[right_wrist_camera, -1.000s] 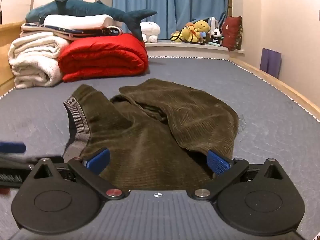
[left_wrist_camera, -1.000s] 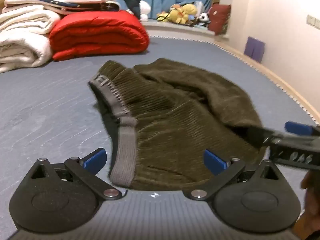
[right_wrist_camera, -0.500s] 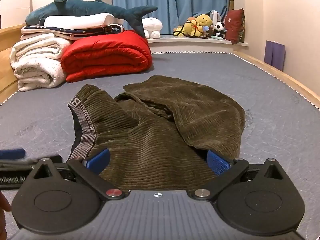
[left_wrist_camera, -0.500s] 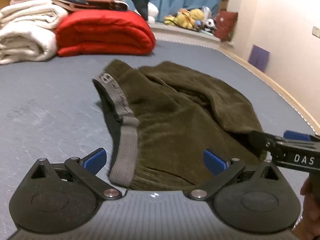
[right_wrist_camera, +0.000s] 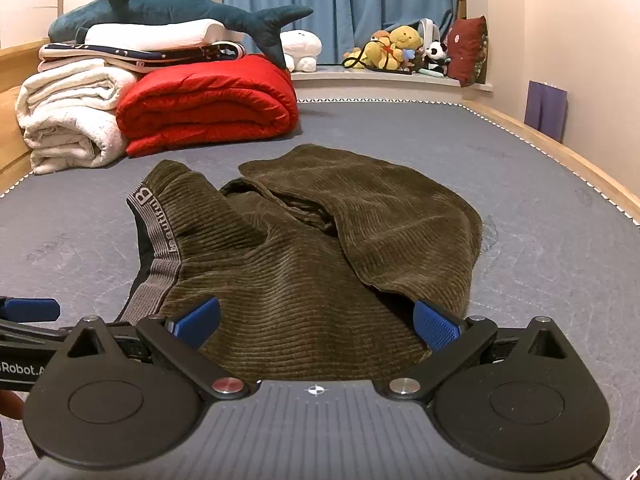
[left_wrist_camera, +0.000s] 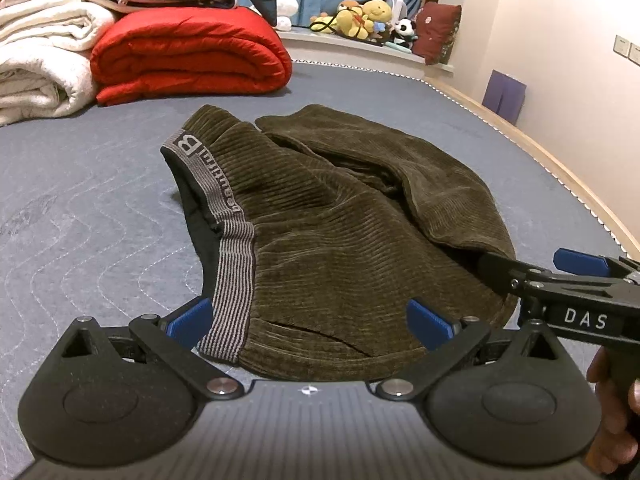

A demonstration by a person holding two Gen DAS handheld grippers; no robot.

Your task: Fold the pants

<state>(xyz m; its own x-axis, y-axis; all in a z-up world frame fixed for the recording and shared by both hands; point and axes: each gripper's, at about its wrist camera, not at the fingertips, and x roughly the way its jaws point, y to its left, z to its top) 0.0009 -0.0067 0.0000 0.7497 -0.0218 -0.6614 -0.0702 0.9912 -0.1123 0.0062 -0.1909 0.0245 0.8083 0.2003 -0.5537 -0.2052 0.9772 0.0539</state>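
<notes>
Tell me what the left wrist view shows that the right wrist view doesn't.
Only the left wrist view shows the right tongs from the side, at the right edge of the olive-green corduroy pants, plus white wall switches. Only the right wrist view shows the whole blue plush shark and the left tongs from the side. Both show the pants' grey striped waistband, the folded red quilt and the grey quilted bed surface.

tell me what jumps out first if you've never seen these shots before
The crumpled olive corduroy pants lie mid-mattress, their grey striped waistband toward the left, with both open grippers, left gripper and right gripper, poised at the near edge. Behind them a bright red folded quilt sits beside white blankets, with a blue plush shark on top of the pile.
</notes>
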